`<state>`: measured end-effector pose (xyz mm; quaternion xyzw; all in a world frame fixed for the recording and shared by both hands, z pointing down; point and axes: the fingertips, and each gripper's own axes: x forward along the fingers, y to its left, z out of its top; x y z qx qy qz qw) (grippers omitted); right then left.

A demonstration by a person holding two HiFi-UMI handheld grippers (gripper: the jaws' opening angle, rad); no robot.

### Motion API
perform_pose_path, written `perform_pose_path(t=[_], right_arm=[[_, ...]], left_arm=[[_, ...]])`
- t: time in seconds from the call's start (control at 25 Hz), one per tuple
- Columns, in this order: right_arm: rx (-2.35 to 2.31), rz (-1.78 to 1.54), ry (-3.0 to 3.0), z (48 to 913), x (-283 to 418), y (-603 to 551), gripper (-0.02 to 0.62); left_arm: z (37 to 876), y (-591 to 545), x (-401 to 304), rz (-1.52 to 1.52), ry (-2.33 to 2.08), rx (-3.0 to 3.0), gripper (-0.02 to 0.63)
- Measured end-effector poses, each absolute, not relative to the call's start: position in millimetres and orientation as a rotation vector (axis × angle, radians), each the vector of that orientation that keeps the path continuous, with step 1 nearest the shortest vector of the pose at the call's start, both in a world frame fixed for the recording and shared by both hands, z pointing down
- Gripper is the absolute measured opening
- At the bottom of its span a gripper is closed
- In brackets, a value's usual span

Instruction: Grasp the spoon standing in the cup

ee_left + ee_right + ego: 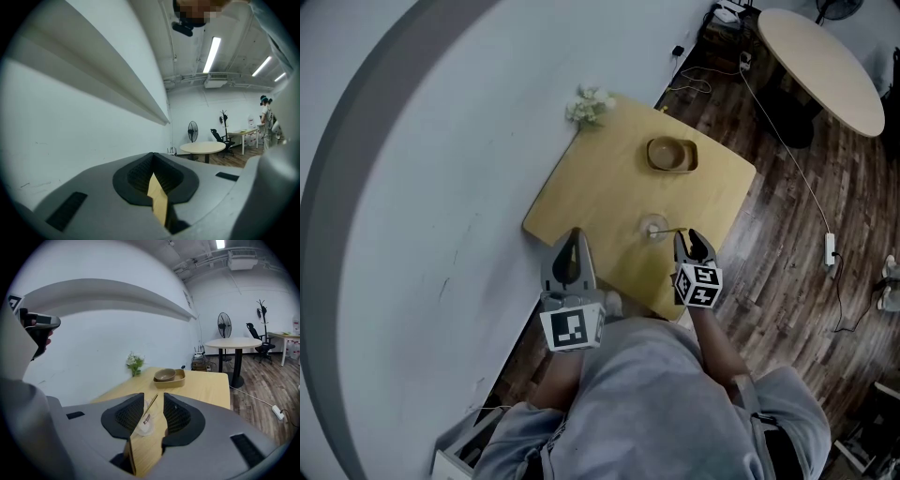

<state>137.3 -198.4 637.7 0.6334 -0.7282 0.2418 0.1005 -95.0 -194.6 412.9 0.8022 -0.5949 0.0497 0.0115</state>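
The grasp is not yet made. Your right tool (pixel 153 400) stands wide open with nothing in it. The spoon (pixel 151 406) leans in the clear cup (pixel 144 424) just ahead of that tool's tips, lined up with the gap, and neither pad touches it. What is left is to bring the tool around the handle and close.

Your left tool (pixel 152 163) hangs well off to the side of the cup. It seems closed and empty, though its tips are hard to read.

By count, the tabletop (pixel 581 192) carries one cup, one spoon, and one bowl (pixel 667 152) in one tray (pixel 693 150) beyond the right tool. One small bunch of flowers (pixel 589 105) sits at the far corner.
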Motion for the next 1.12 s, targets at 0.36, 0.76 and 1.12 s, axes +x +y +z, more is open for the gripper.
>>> perform_pose_path(t=[0.36,0.76,1.12], right_arm=[[1.81,0.799,-2.16,656,125,-206,0.121],[1.806,0.852,-2.149,667,119,-210,0.062],[1.823,0.86,-2.194,658,115,-208,0.005]], left_arm=[[411,-191,-111,0.15,-1.925,2.454,0.002],[411,-185,-129,0.175,-1.988,2.419,0.002],[410,-179,-133,0.172,-2.004,2.407,0.002]])
